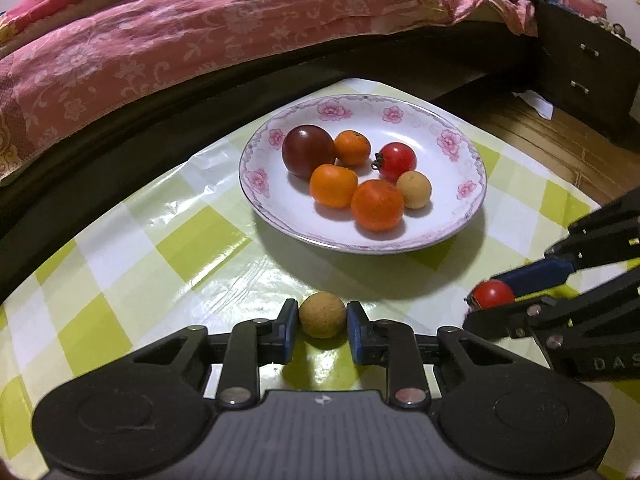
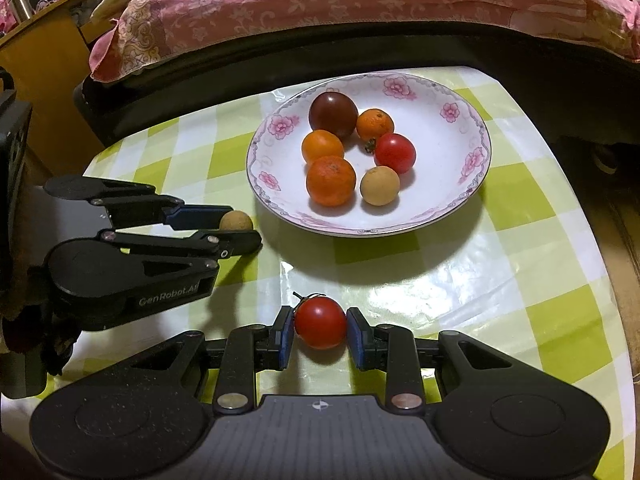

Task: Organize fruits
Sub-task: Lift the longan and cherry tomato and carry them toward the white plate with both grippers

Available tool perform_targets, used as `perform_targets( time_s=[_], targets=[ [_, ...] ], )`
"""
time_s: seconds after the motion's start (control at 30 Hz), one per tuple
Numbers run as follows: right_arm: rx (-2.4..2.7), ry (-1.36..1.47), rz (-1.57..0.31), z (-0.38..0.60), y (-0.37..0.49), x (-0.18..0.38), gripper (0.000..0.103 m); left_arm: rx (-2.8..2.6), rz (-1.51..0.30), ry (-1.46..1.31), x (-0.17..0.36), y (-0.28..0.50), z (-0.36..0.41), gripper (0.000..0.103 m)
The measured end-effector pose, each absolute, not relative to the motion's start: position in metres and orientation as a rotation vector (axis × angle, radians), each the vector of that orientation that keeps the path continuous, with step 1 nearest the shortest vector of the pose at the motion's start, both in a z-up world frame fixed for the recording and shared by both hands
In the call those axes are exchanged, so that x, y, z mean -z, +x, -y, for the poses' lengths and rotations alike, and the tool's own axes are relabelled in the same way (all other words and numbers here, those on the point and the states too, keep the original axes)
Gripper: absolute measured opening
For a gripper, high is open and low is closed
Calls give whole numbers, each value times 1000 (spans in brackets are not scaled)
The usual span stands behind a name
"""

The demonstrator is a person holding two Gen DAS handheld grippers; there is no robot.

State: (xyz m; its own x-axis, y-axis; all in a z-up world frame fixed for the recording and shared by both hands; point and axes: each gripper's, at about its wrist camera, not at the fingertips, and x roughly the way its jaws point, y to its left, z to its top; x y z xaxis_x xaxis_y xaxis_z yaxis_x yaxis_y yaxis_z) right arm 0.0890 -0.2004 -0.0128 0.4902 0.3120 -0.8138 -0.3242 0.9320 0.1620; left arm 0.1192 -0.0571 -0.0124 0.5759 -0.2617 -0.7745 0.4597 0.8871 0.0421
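Left wrist view
Left tool (image 1: 322, 322): fingers spread only to the width of a tan round fruit (image 1: 322, 315), which sits between the blue pads; both pads appear to touch its sides, so it reads as clamped on the fruit.
Tan round fruit: low over the checked tabletop (image 1: 120, 264); whether it rests on the cloth or is just lifted cannot be told. Judged reason for the hold: carriage to the plate.
Plate (image 1: 466, 216): flowered rim, well ahead of the tool, on the tabletop. It holds a dark tomato (image 1: 308, 151), three orange fruits, a red tomato (image 1: 397, 161) and a second tan fruit (image 1: 414, 189), grouped near the middle; judged to be the collecting place.
Right tool (image 1: 486, 300): enters from the right edge, closed about a red cherry tomato (image 1: 493, 294).

Right wrist view
Right tool (image 2: 321, 326): pads narrowly apart, pressed to both sides of the red cherry tomato (image 2: 321, 322), stem to the upper left.
Red cherry tomato: near the tabletop (image 2: 520, 280), short of the plate (image 2: 476, 196).
Left tool (image 2: 240, 228): at the left, fingers closed upon the tan round fruit (image 2: 236, 221), just beside the plate's near-left rim.
Bed (image 2: 320, 4): pink quilt behind the tabletop.
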Motion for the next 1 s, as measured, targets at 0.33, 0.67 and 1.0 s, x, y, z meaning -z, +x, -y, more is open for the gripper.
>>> perform_targets(
  time_s=[0.33, 0.67, 1.0],
  targets=[
    [-405, -122, -950, 192, 79, 14, 25, 483, -885, 258, 4, 90, 47, 33],
    [-412, -144, -933, 191, 77, 15, 27, 506, -882, 301, 11, 77, 45, 34],
    [-415, -144, -931, 191, 75, 15, 27, 500, -876, 305, 11, 76, 45, 34]
  ],
)
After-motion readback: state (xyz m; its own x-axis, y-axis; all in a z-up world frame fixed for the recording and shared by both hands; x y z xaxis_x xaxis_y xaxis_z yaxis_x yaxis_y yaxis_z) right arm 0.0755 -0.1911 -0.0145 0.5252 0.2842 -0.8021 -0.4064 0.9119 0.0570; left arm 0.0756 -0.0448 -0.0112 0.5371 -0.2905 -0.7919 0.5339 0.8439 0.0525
